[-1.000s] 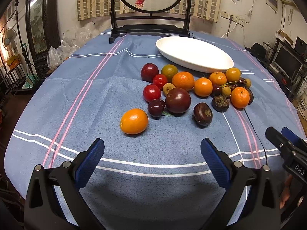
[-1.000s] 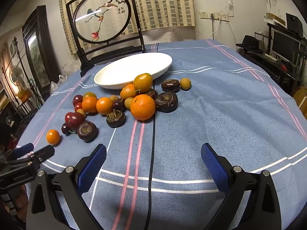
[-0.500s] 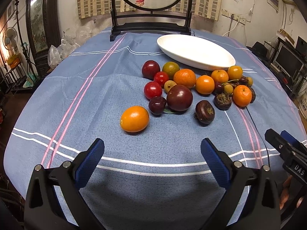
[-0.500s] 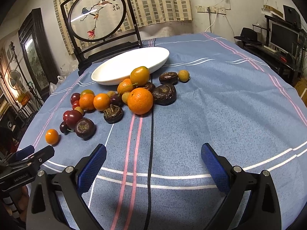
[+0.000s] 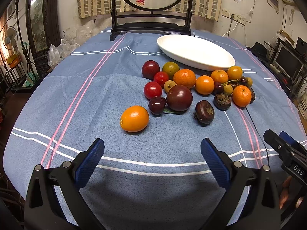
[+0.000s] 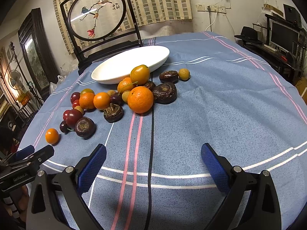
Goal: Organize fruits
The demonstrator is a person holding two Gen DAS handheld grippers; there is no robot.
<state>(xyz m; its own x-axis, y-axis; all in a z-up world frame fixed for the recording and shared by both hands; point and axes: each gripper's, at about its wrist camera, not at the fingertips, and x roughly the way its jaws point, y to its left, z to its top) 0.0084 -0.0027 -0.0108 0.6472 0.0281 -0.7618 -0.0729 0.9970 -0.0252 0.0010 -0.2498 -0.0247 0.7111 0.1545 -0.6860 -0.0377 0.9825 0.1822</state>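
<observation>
A pile of fruit lies on the blue tablecloth in front of an empty white oval plate [image 5: 195, 51], which also shows in the right wrist view [image 6: 132, 63]. A lone orange [image 5: 134, 118] lies nearest my left gripper [image 5: 152, 153], which is open and empty just short of it. Behind it are a dark plum [image 5: 179, 97], red tomatoes [image 5: 153, 90] and several oranges. My right gripper [image 6: 153, 159] is open and empty, short of a large orange [image 6: 140, 99] and dark brown fruits [image 6: 165, 93].
A black cable [image 6: 151, 143] runs across the cloth between the right gripper's fingers. A framed round screen on a black stand [image 5: 151, 7] stands behind the plate. Each gripper shows at the edge of the other's view. Shelves and monitors are off to the right.
Both grippers have moved a little forward toward the fruit, so the pile looks closer and lower in both views. Nothing was grasped.
</observation>
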